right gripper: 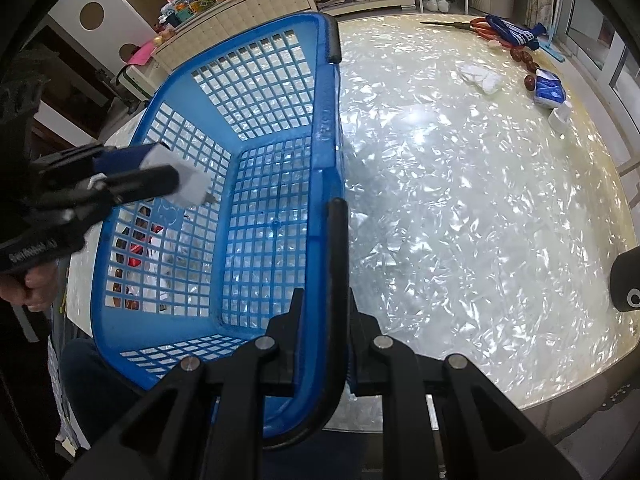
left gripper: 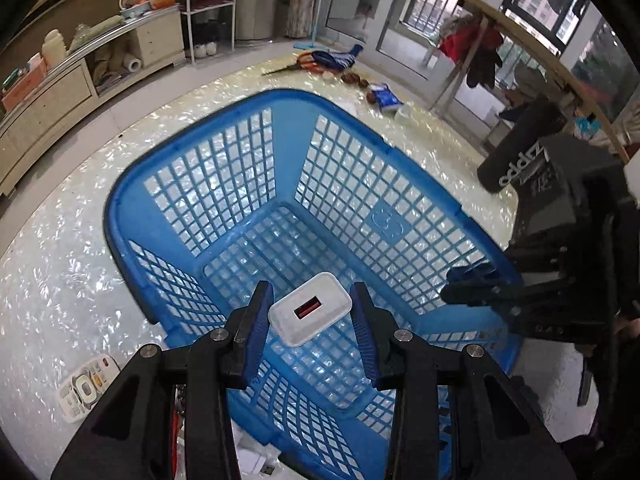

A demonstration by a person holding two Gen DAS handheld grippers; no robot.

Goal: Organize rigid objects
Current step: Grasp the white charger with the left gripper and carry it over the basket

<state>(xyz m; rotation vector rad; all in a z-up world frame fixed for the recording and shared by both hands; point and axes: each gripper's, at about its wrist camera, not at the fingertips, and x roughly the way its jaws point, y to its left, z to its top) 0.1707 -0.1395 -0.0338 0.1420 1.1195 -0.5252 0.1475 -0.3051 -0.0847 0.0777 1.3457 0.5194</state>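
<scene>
A blue lattice basket (left gripper: pixel 120 200) (right gripper: pixel 326 120) stands on the pearly table. My left gripper (left gripper: pixel 311 292) is shut on a white USB charger (left gripper: pixel 310 312), its blue pads (left gripper: pixel 256 320) pressing both sides, and it hangs over the basket's inside. The right wrist view shows that same left gripper (right gripper: pixel 170 164) with the charger (right gripper: pixel 192 184) above the basket's left wall. My right gripper (right gripper: pixel 325 296) is shut on the basket's near rim, with the black handle (right gripper: pixel 338 240) between its fingers. It appears as the right gripper (left gripper: pixel 468 284) at the basket's right rim in the left wrist view.
A black bottle (left gripper: pixel 516 152) (right gripper: pixel 626 284) lies right of the basket. A white remote (left gripper: pixel 86 386) lies by the basket's left side. Scissors and a blue cloth (right gripper: pixel 512 30), a blue packet (right gripper: pixel 548 88) and a white tissue (right gripper: pixel 482 76) sit at the far edge.
</scene>
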